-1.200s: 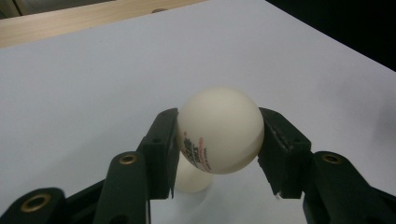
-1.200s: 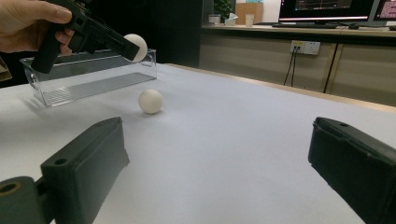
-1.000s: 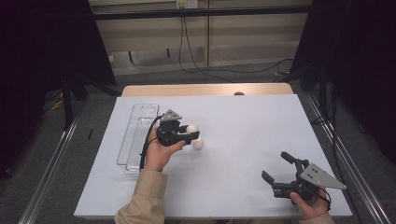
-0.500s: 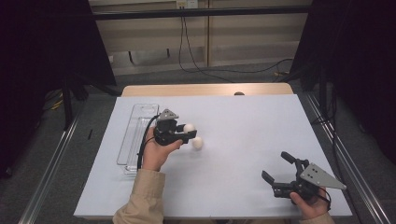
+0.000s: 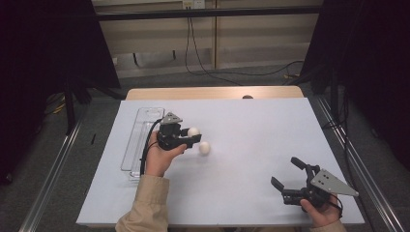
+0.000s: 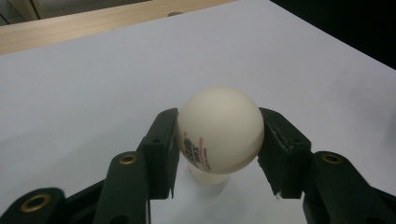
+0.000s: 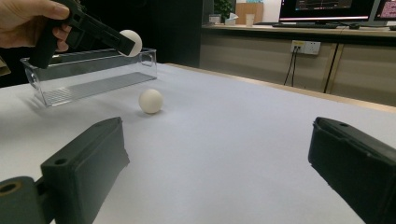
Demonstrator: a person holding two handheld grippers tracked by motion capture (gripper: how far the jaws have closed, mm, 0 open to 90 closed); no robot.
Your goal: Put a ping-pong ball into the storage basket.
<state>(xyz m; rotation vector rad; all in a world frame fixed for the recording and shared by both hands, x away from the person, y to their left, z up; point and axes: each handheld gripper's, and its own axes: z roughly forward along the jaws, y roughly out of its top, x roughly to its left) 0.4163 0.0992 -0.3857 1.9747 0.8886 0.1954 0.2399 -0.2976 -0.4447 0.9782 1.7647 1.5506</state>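
Over the white table [image 5: 251, 121], nothing's really shifted since a second ago. The left claw [image 5: 192, 136] is still clamped on a white ball [image 6: 219, 130], held off the surface. A second ball [image 5: 204, 148] lies just beside it, a clear tray [image 5: 140, 121] behind. The right claw [image 5: 286, 175] gapes wide, holding nothing, well apart.

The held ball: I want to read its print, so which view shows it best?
The left gripper view: the held ball is close up between the left gripper jaws, its print facing the camera. The high view shows it small; the right gripper view shows it far off, partly covered.
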